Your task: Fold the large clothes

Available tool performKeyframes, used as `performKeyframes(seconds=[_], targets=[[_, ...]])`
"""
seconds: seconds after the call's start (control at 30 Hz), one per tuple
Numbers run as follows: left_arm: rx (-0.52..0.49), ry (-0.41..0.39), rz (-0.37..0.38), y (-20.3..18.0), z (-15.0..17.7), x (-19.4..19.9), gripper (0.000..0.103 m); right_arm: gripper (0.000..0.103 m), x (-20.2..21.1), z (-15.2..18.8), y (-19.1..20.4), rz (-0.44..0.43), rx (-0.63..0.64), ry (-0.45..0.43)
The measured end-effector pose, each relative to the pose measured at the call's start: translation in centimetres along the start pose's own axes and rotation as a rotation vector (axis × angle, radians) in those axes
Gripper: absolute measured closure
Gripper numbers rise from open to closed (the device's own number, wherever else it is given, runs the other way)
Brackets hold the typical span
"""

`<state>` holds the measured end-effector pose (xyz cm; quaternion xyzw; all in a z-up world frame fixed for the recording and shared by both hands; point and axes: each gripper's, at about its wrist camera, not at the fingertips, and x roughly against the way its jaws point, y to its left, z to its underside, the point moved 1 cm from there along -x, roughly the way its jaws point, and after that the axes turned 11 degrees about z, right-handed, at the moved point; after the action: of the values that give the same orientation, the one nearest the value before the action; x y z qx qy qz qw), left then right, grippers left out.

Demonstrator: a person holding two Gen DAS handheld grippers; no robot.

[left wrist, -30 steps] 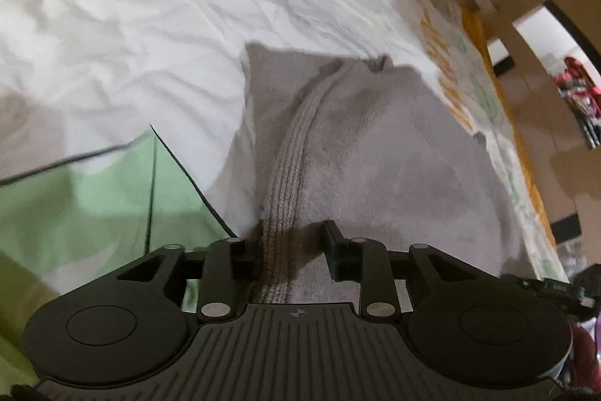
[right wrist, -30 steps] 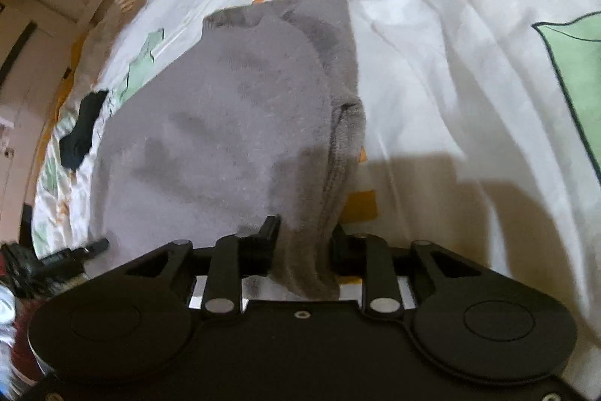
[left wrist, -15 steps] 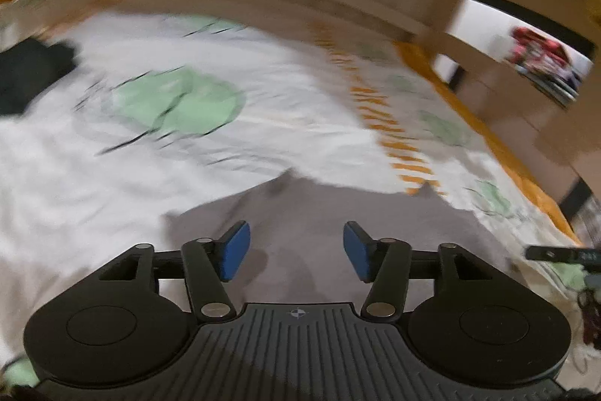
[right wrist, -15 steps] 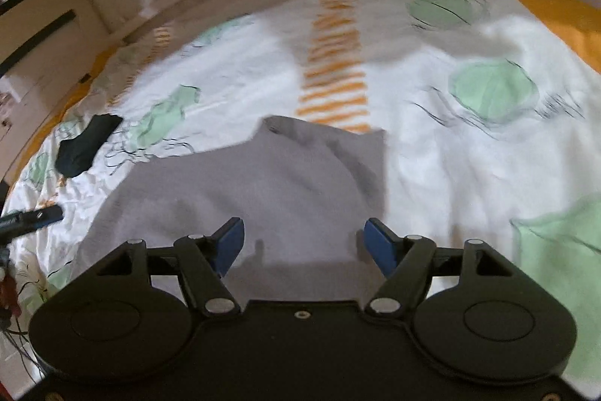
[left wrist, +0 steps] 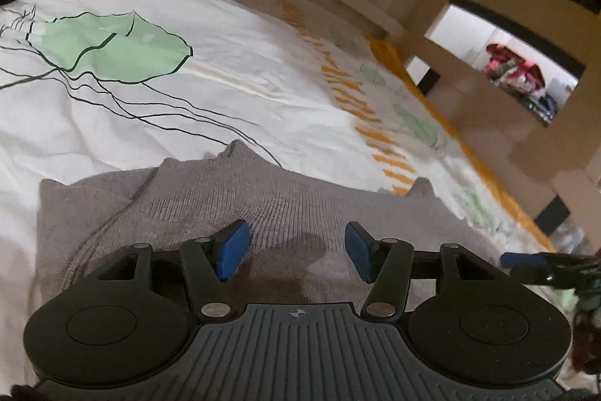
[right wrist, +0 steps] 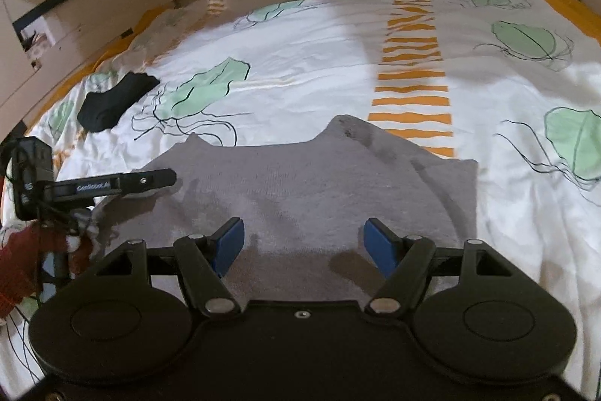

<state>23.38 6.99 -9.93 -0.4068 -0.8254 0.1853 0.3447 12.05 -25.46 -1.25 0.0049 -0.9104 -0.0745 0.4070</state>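
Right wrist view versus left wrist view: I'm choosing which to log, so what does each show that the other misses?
Only the right wrist view shows the black sock whole and the open right gripper. Only the left wrist view shows the red clutter through a doorway. Both show the grey sweater lying folded on the printed sheet, and the open left gripper, with nothing held.

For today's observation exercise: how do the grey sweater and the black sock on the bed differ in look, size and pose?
The sweater is grey knit; the sock is plain black. The sweater looks far larger than the sock. The sweater lies folded and flat in front of both tools; the sock lies far off, near the bed's left edge in the right tool's view. Both rest on the jellyfish-print sheet, touched by neither tool.
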Motion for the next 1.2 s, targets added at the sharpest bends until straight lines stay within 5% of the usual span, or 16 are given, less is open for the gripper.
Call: performKeyframes(seconds=[0.3, 0.5, 0.6, 0.97, 1.2], targets=[[-0.018, 0.024, -0.024, -0.7, -0.4, -0.3, 0.048, 0.030, -3.8, -1.8, 1.8, -0.008, 0.099, -0.053], [-0.039, 0.027, -0.043, -1.1, -0.3, -0.6, 0.046, 0.028, -8.5, -1.6, 0.6, 0.108, 0.144, -0.023], [-0.053, 0.030, -0.050, -1.5, -0.2, -0.9, 0.039, 0.013, -9.5, -1.0, -0.1, 0.119, 0.107, -0.033], [-0.240, 0.136, -0.150, -4.9, 0.7, -3.2, 0.003, 0.002, -9.2, -0.4, 0.0, 0.134, 0.113, -0.096], [-0.363, 0.174, -0.248, -6.5, 2.0, -4.3, 0.000, 0.001, -8.4, -0.8, 0.1, 0.156, 0.112, -0.089]])
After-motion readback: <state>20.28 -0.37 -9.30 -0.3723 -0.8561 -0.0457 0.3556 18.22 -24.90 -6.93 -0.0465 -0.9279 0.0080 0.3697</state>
